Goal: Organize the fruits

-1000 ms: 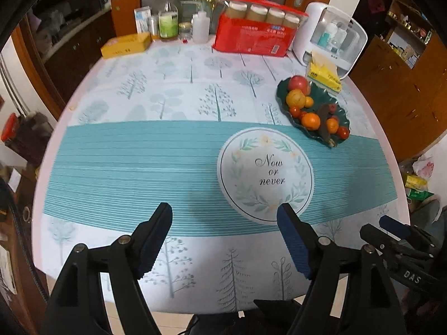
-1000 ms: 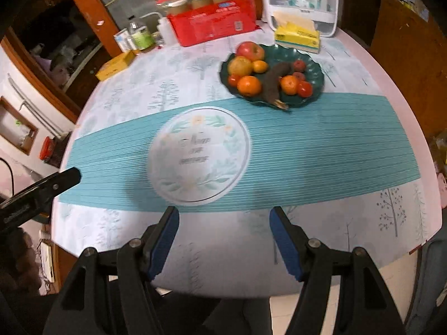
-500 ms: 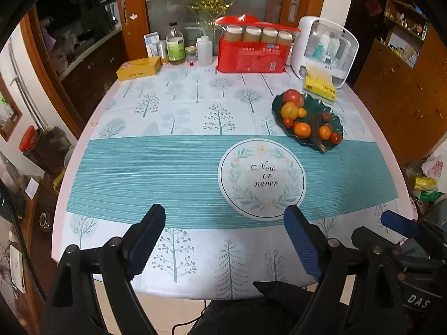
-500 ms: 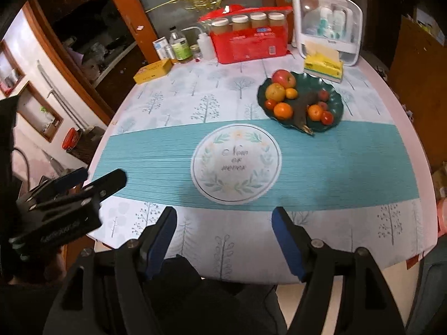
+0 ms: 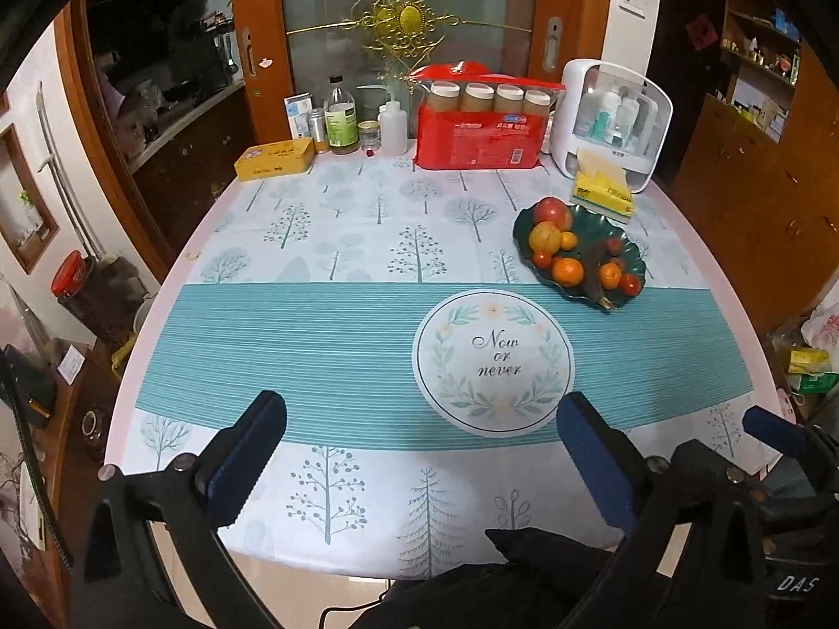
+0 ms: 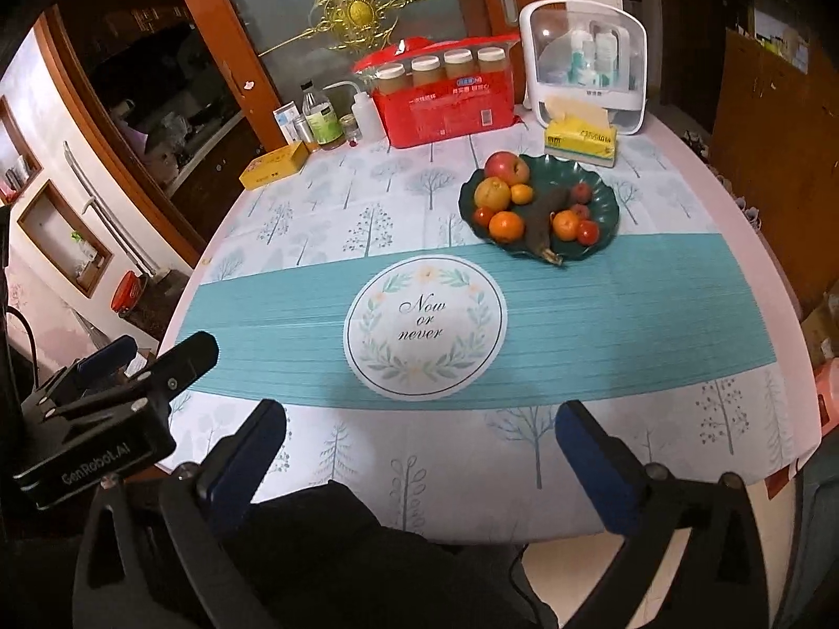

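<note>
one green plate (image 6: 603, 194), four lidded jars (image 6: 443, 71), two yellow boxes (image 6: 273, 163), one red apple (image 6: 506, 167)

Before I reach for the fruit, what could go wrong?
1. The round fruits are heaped together on the dark green scalloped plate; pulling one may roll the others off.
2. The blackened banana looks soft, and its tip overhangs the rim.
3. The yellow tissue pack sits right behind the plate.

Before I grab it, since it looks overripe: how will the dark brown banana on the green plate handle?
The dark brown banana probably is soft and bruises easily, given its blackened skin. It lies wedged among round fruit on the green plate, so lifting it may set the neighbours rolling.
</note>
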